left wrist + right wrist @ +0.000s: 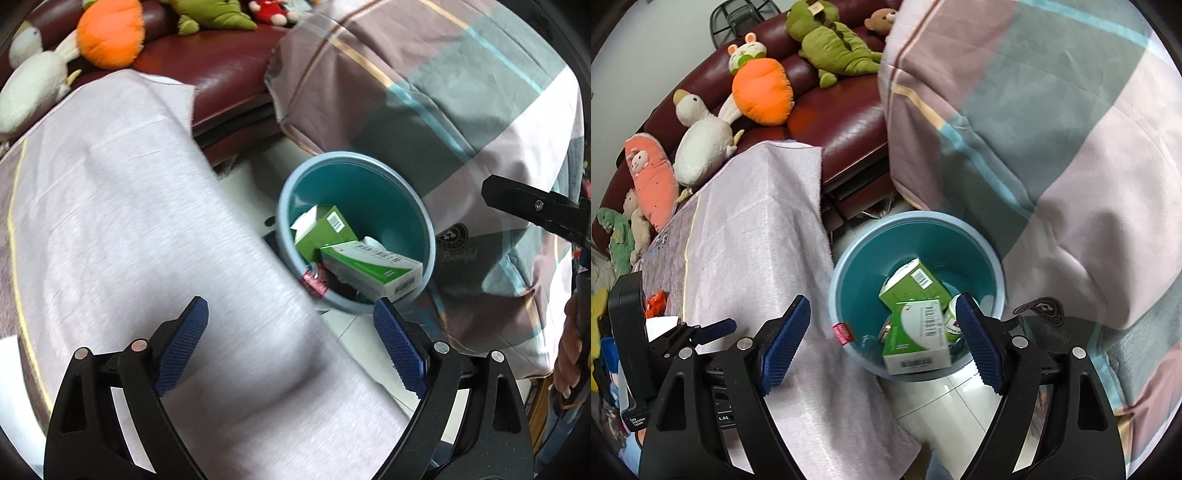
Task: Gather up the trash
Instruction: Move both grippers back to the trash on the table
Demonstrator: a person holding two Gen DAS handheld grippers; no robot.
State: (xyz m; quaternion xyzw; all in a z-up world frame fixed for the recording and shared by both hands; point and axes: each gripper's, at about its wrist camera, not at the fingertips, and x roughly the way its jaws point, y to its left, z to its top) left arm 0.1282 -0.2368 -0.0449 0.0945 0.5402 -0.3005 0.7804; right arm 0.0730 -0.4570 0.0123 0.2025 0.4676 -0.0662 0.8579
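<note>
A blue trash bin [424, 221] stands on the floor between a cloth-covered table and a bed; it also shows in the right wrist view [842, 280]. Inside lie a green carton [325, 232] [912, 286], a green-and-white medicine box [373, 271] [916, 336], a small can [951, 321] and a pink wrapper [314, 282] [843, 332] on the rim. My left gripper [291, 317] is open and empty over the table edge beside the bin. My right gripper [881, 314] is open and empty just above the bin. The left gripper also shows in the right wrist view [713, 328].
A table under a pale lilac cloth [129, 240] [757, 229] fills the left. A checked quilt [443, 92] [1052, 129] hangs on the right. A dark red sofa [846, 122] with plush toys [762, 92] stands behind. An orange wrapper [656, 301] lies on the table. White tiled floor [945, 402] lies below.
</note>
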